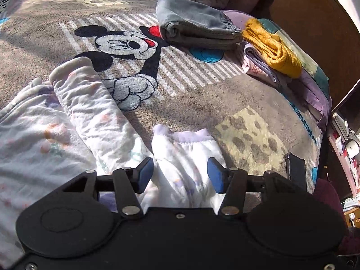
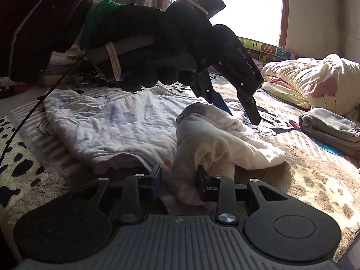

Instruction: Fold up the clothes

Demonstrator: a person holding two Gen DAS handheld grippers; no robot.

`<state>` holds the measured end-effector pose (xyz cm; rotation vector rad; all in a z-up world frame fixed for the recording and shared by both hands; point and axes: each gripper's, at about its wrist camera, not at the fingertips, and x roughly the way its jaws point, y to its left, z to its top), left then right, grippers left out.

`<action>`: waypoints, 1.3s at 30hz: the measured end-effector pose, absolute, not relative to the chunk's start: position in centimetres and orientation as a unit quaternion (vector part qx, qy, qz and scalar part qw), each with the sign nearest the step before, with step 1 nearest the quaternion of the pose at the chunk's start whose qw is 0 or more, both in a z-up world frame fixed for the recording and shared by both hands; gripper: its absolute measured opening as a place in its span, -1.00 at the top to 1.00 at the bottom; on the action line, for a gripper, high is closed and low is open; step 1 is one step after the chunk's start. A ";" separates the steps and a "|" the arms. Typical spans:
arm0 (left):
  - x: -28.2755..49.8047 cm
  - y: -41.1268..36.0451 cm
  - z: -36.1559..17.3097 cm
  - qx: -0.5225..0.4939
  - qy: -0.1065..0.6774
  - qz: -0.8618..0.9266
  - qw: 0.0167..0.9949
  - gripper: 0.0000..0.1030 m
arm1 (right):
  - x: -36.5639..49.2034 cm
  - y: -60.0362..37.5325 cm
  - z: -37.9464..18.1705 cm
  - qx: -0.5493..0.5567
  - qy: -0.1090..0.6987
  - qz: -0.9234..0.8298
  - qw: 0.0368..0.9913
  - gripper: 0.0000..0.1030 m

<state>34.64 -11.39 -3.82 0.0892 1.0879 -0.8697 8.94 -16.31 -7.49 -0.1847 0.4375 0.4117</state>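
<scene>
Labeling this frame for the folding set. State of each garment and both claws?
white floral garment: spread out, one sleeve bunched up
left claw: open above a cuff
right claw: shut on the bunched sleeve
grey garment: folded
yellow garment: folded, atop a pile

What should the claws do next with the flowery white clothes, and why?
Probably the right claw carries its bunched sleeve across onto the white garment. The left claw stands open above the cloth, so only the right one grips fabric.
</scene>
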 end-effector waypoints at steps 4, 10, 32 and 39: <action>35.0 -13.5 -4.8 0.075 0.519 -0.410 0.746 0.34 | 9.0 -16.3 -7.6 -0.090 0.217 0.204 0.950 0.32; 33.7 -12.2 -3.0 0.053 0.470 -0.449 0.758 0.78 | 9.1 -16.4 -7.6 -0.086 0.219 0.204 0.950 0.31; 31.6 0.6 -0.6 -0.207 0.249 -0.348 0.880 0.78 | 9.2 -19.8 -5.8 0.005 0.204 0.183 0.962 0.31; 33.3 -0.6 -3.6 -0.197 0.271 -0.320 0.886 0.78 | 10.5 -21.1 -6.9 0.058 0.255 0.191 0.946 0.27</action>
